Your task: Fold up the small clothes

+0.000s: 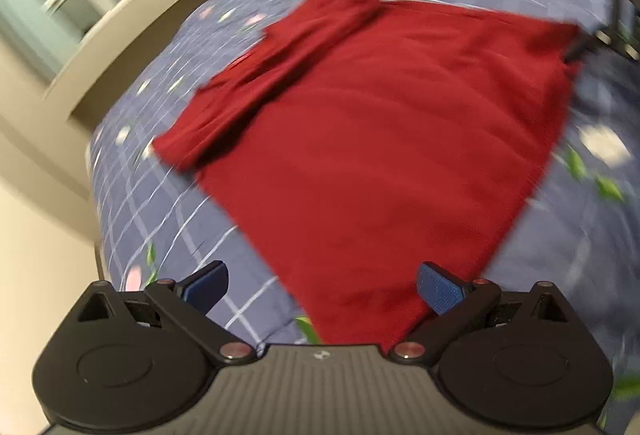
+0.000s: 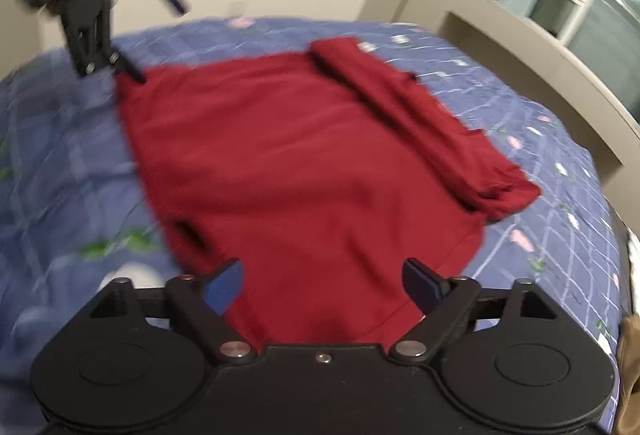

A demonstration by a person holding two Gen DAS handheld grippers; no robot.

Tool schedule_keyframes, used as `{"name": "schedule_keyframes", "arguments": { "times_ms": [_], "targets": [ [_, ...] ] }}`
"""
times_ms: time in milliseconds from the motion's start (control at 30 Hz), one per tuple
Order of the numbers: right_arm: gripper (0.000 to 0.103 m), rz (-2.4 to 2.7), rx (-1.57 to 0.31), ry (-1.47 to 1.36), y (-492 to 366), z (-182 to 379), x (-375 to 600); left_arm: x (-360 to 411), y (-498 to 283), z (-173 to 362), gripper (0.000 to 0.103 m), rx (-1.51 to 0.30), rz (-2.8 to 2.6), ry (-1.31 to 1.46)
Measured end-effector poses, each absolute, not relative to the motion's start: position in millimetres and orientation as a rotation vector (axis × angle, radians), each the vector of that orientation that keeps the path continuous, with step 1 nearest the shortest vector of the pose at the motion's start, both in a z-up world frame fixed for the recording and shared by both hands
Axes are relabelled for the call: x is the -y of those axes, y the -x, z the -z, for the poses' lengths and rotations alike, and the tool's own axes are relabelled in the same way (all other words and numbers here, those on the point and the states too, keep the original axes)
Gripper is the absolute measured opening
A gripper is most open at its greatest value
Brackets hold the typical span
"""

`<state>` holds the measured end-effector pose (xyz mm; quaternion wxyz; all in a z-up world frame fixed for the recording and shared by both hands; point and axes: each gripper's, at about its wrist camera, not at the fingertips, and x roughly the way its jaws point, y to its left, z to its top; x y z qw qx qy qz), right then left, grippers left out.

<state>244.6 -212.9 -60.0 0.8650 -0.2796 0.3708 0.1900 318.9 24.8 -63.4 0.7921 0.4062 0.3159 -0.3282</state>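
Here both the left gripper [image 1: 322,289] and right gripper [image 2: 323,285] gape empty, so grabbing the blurred red garment [image 2: 296,163] unevenly probably skews the fold.

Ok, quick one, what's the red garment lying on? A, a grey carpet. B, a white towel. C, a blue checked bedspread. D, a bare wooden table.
C: the red garment lies spread flat on a blue checked bedspread with small flower prints, seen in both wrist views.

Red garment [image 1: 372,139], blue checked bedsheet [image 1: 160,203]
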Motion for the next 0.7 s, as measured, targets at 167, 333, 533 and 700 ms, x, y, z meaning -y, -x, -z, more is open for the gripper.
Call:
{"name": "schedule_keyframes", "arguments": {
  "times_ms": [167, 333, 533, 700],
  "targets": [
    [0.076, -0.462, -0.806, 0.681, -232, 74, 212, -23, -300, 82, 0.096, -0.670, 0.792, -0.961],
    [0.061, -0.437, -0.833, 0.677, -240, 82, 214, -27, -300, 92, 0.095, -0.666, 0.796, -0.976],
    [0.056, -0.475, -0.840, 0.682, -241, 83, 217, -34, -292, 95, 0.094, -0.619, 0.902, -1.042],
    [0.050, -0.477, -0.851, 0.690, -240, 89, 216, -39, -286, 103, 0.087, -0.563, 0.932, -1.119]
  ]
}}
